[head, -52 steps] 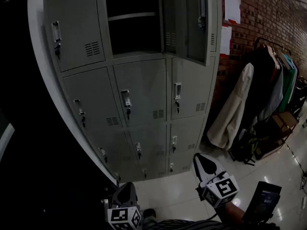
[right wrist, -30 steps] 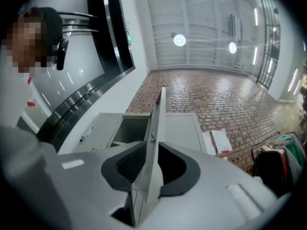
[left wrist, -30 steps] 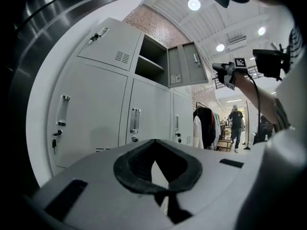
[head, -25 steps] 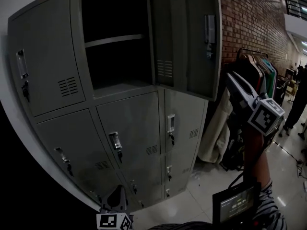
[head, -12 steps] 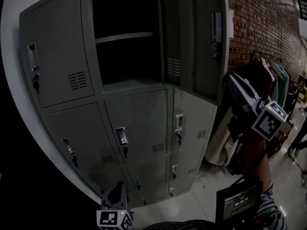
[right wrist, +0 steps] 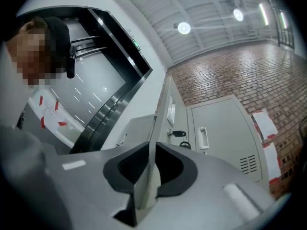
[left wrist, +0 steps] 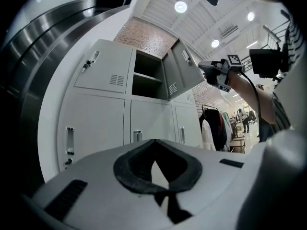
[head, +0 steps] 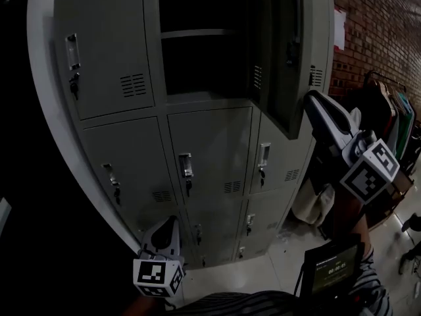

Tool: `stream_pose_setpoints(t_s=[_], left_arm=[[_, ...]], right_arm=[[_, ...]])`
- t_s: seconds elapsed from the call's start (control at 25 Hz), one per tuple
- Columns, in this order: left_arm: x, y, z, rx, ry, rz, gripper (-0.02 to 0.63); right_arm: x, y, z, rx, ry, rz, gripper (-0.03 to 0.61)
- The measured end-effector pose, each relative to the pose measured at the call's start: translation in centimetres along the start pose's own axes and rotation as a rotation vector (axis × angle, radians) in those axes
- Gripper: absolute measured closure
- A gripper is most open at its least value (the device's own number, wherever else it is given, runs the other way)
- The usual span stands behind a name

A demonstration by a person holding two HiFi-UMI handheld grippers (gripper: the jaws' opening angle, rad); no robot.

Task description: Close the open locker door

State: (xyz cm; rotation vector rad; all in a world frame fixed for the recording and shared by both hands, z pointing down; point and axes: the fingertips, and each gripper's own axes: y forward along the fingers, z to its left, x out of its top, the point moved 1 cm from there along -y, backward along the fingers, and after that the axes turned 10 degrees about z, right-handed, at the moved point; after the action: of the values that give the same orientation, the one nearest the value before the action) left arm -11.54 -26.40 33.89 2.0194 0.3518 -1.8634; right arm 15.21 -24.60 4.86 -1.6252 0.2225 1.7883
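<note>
One right gripper point(right wrist: 149, 152) on open locker door point(head: 284, 78)

Both grippers are light grey plastic w/ a pointy beak shape: left gripper point(head: 172, 220), right gripper point(head: 308, 97). The inner jaw faces carry dark grey pads point(left wrist: 127, 169), and there's a black slot point(left wrist: 67, 200) moulded in the shell. Each has a white cube w/ black square markers, left cube point(head: 158, 276) and right cube point(head: 370, 170). The shirt point(head: 263, 305) is dark w/ thin pale stripes, same on the right sleeve point(head: 371, 288). There's a black screen unit point(head: 332, 267) on the right forearm; the readout is lit but too small to read. A thin black cable point(left wrist: 250, 91) runs along that arm. Smth black is worn on the head point(right wrist: 53, 30), can't tell what exactly.
</note>
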Motion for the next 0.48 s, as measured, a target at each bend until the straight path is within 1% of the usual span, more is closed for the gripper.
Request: stream_pose_setpoints(t_s=[0.12,0.28,0.48], left_arm=[[2.2,-0.2,0.4,0.014,0.043,-0.04,0.609],[3.8,-0.8,1.0,0.032,0.045,-0.066,0.609],[4.8,-1.6,2.3,0.067,0.041,-0.086,0.609]], right_arm=[[-0.3,1.4,1.8,0.036,-0.011,0.0,0.545],[-0.8,3.6,4.2,0.085,-0.015,0.004,0.545],[-1.5,6.6,6.9,0.141,-0.03,0.007,0.537]])
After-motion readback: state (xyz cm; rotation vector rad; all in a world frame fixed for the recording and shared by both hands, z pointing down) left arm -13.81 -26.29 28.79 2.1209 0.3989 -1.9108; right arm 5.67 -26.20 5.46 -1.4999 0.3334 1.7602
